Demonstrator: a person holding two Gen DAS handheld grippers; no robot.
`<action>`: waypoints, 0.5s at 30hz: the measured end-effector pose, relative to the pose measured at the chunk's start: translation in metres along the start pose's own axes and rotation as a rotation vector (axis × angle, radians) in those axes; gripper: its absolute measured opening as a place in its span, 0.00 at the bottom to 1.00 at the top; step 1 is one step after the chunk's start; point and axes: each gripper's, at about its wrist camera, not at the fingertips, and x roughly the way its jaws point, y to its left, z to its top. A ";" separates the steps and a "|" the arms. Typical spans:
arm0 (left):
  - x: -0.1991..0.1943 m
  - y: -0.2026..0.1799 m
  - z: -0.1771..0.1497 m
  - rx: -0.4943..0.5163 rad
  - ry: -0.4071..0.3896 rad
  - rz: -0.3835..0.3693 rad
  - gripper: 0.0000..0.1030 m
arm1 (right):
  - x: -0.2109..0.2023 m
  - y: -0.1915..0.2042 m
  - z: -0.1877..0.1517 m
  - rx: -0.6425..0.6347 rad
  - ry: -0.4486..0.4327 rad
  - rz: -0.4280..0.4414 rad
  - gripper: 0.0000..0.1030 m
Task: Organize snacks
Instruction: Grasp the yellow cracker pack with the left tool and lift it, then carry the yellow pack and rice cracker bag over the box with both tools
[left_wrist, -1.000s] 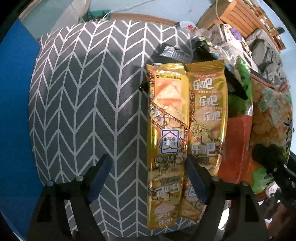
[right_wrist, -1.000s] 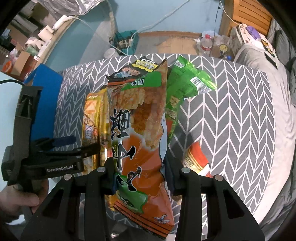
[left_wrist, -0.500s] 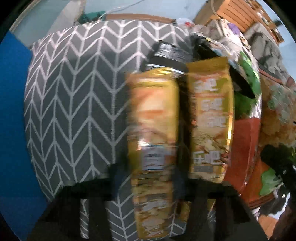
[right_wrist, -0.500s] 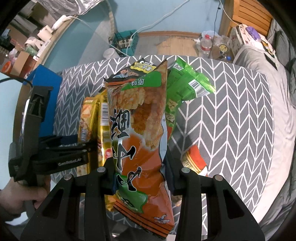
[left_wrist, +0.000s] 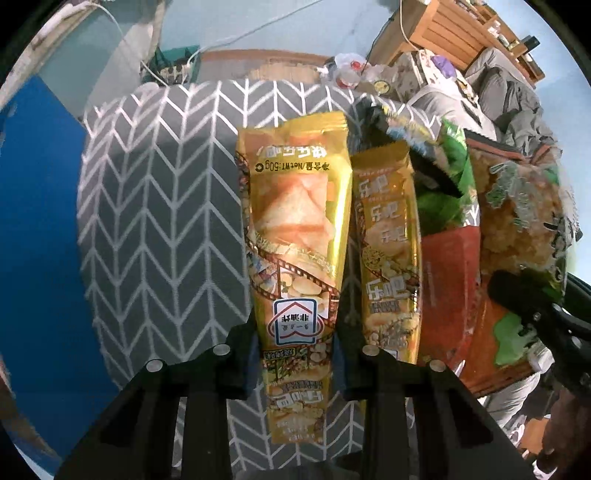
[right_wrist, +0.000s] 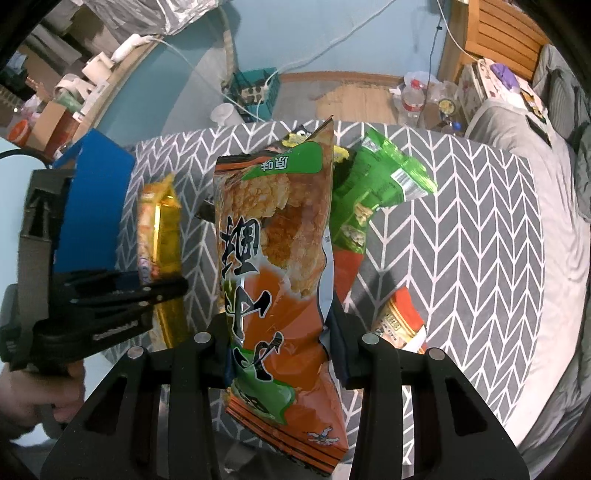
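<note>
Left gripper (left_wrist: 297, 354) is clamped on a gold snack packet (left_wrist: 295, 236), pads pinching the lower third, and the packet stands off the herringbone cloth (left_wrist: 162, 229). Its print reads upside down: "Net WT:50g" near the far end, and a little house-shaped badge with Chinese characters just above the pinch. At three o'clock from it, just beside, lies a second gold packet (left_wrist: 388, 251) with the characters "乐吧" repeated down its face. Further toward three o'clock sit a red pack (left_wrist: 448, 280) and green wrapping (left_wrist: 448, 184) at about one o'clock.

Over to the right gripper (right_wrist: 280, 354): clenched on a big orange-and-green rice cracker bag (right_wrist: 277, 258), jaws squeezing its lower part. Bold black brush characters run down the orange panel, and a green band at the top carries "原味", inverted. Behind it at one o'clock, a green packet (right_wrist: 380, 181) with a barcode lies on the cloth. At four o'clock, near the right jaw, a small red-and-gold packet (right_wrist: 402, 321). At nine o'clock the left gripper (right_wrist: 162, 291) shows side-on with the gold packet (right_wrist: 160, 229) in its grip, and a hand (right_wrist: 40, 395) on the handle at seven o'clock.
</note>
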 end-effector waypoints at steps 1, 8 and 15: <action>-0.004 0.002 0.000 0.001 -0.007 0.001 0.31 | -0.002 0.001 0.001 -0.003 -0.003 -0.001 0.37; -0.036 0.014 -0.001 0.011 -0.061 -0.008 0.31 | -0.014 0.015 0.005 -0.028 -0.032 -0.013 0.37; -0.066 0.030 -0.007 0.004 -0.105 -0.021 0.31 | -0.025 0.031 0.012 -0.059 -0.051 -0.017 0.37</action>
